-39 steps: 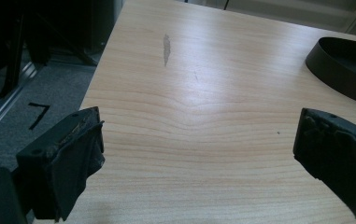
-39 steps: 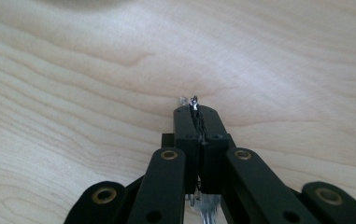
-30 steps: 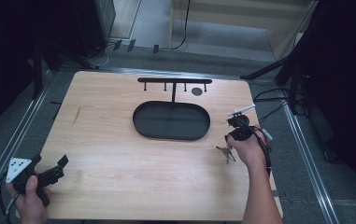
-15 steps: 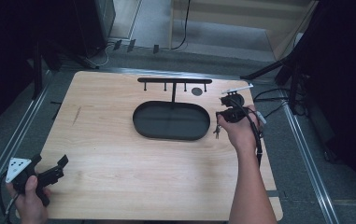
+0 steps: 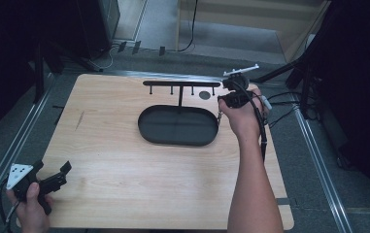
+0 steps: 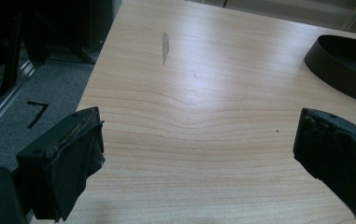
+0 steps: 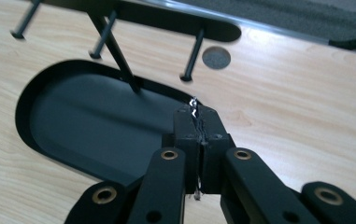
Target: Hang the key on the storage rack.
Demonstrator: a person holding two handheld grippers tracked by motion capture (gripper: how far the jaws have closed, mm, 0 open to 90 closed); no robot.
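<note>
The right gripper (image 7: 198,122) rises from the bottom centre of the frame, its two black jaws pressed together on a thin silvery chain (image 7: 194,108) that pokes out above their tips and shows again as a small glint below them. Behind the jaws, across the left and middle of the frame, lies a black oval tray (image 7: 49,154) on a pale wooden table (image 7: 297,107). A slanted black post (image 7: 117,49) rises from the tray to a black bar (image 7: 175,18) along the top edge, with pegs (image 7: 192,56) hanging from it. A round grey hole (image 7: 216,57) sits in the table, upper right of centre.
</note>
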